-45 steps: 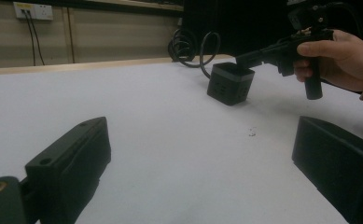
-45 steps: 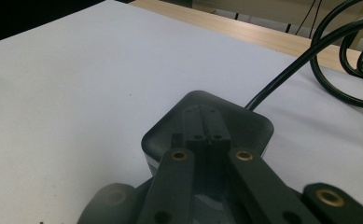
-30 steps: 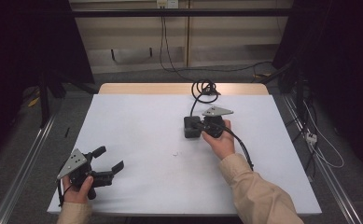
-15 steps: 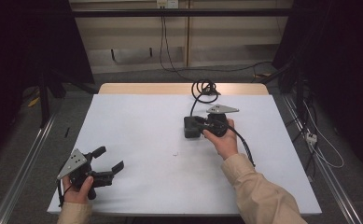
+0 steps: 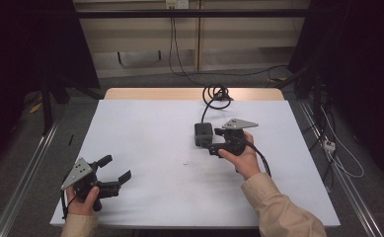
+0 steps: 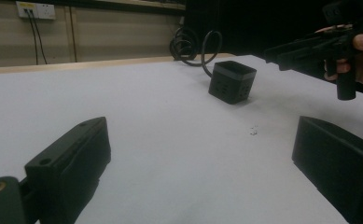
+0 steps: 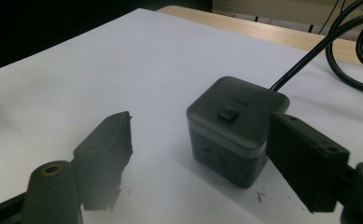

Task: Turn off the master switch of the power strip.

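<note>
A dark grey cube socket [image 5: 203, 134] with a button on top stands right of the white table's [image 5: 145, 128] middle, its black cable [image 5: 216, 93] coiling toward the far edge. My right gripper [image 5: 213, 142], held in a hand, sits just right of the cube and points at it. In the right gripper view the gripper [image 7: 200, 119] is open, and the cube [image 7: 235, 126] stands just beyond the tips, close to the right jaw, untouched. My left gripper [image 5: 116, 168] is open near the front left corner, holding nothing. From there the cube [image 6: 232, 81] lies far ahead.
Tiny dark specks [image 5: 185, 162] lie on the white sheet in front of the cube. Metal rails [image 5: 26, 168] run along both sides of the table. Cables [image 5: 337, 153] lie on the floor at the right. A wall socket [image 6: 35, 9] is on the back wall.
My right gripper has drawn back a little toward the person and to the right, away from the cube. The cube and my left gripper have stayed where they were.
</note>
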